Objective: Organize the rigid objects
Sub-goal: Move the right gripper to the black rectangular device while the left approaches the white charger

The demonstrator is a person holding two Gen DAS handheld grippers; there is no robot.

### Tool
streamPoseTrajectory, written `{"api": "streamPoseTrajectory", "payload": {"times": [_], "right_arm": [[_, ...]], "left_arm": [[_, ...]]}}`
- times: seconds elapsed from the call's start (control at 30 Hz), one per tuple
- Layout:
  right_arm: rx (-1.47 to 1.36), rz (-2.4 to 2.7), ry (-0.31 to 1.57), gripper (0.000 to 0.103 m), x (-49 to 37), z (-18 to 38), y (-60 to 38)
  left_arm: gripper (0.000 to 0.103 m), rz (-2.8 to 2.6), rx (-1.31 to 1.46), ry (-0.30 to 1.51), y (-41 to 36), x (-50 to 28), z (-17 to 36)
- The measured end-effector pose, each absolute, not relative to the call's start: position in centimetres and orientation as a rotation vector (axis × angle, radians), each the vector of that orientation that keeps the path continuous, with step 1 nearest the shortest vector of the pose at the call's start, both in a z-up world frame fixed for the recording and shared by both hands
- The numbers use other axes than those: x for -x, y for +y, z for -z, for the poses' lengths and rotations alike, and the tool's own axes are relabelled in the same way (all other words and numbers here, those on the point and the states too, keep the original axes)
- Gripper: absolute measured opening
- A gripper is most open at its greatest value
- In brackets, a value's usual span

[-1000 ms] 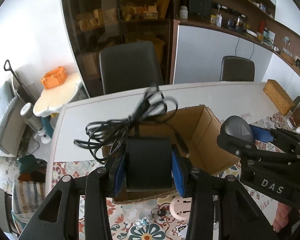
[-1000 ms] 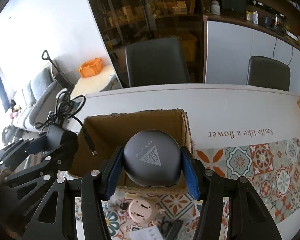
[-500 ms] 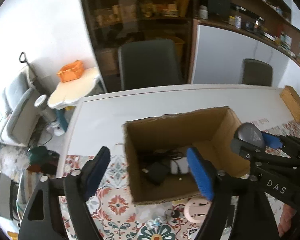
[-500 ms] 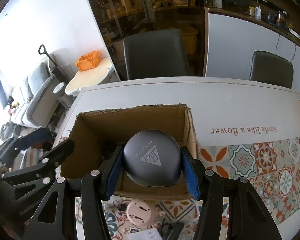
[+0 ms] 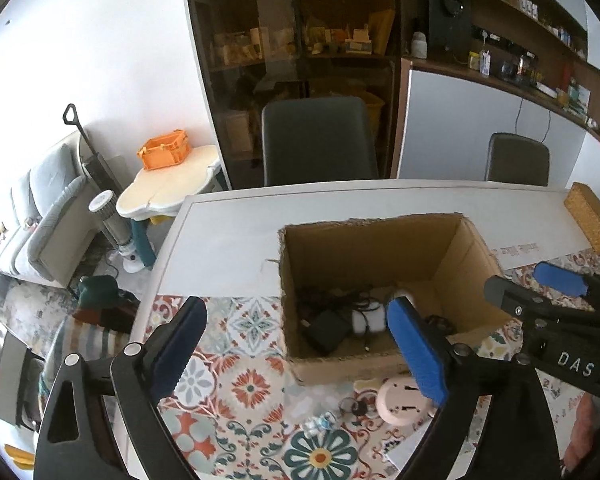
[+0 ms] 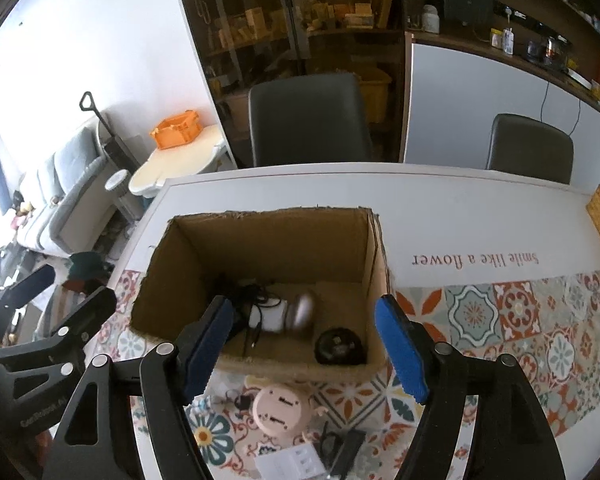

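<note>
An open cardboard box [image 5: 379, 248] [image 6: 280, 240] stands on the table ahead of both grippers. On its floor lie a black adapter [image 5: 325, 330] with tangled cable, a white charger [image 5: 365, 320] [image 6: 270, 318], a grey rounded thing [image 6: 301, 312] and a dark round device [image 6: 339, 346] in the near right corner. My left gripper [image 5: 296, 352] hangs over the box's near left corner. Its jaws are opening and nothing is between the blue pads. My right gripper [image 6: 303, 350] is above the near wall, its jaws also opening and empty.
A pink round object [image 5: 403, 400] [image 6: 282, 406] lies on the patterned mat just in front of the box, with a white card [image 6: 292, 464] and small black items [image 6: 339, 448] nearer me. A woven box [image 5: 587, 218] sits far right. Two chairs stand behind the table; its left edge is close.
The left gripper let go of the black adapter and cable, which now lie in the box. The right gripper opened, and the dark round device left its pads. The left view shifted leftward.
</note>
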State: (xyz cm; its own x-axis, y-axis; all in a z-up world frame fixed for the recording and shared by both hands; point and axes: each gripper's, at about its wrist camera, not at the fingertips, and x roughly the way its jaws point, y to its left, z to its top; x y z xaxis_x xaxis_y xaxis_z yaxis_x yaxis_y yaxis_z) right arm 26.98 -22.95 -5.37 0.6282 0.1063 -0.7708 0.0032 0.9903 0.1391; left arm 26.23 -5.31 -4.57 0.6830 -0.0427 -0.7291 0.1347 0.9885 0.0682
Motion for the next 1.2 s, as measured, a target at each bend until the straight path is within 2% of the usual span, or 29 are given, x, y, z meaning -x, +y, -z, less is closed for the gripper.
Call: {"api": "streamPoseTrajectory", "payload": {"times": [0.37,0.7,1.2], "right_arm": [[-0.145,-0.027,0.861,0.074,-21.7,6.2,-24.0],[-0.166,-0.012,0.955,0.073,-19.5,9.9,-25.0],[-0.182,0.005,1.098,0.061,-18.8,15.7,-25.4]], "left_arm": [[0.095,0.119,-0.119,0.839,-6.3,-22.8,6.1],[0.095,0.139,-0.152,0.885,-7.6,-20.8,8.9],[0.095,0.142,-0.169,1.003,-8.0,-19.8,14.3]]}}
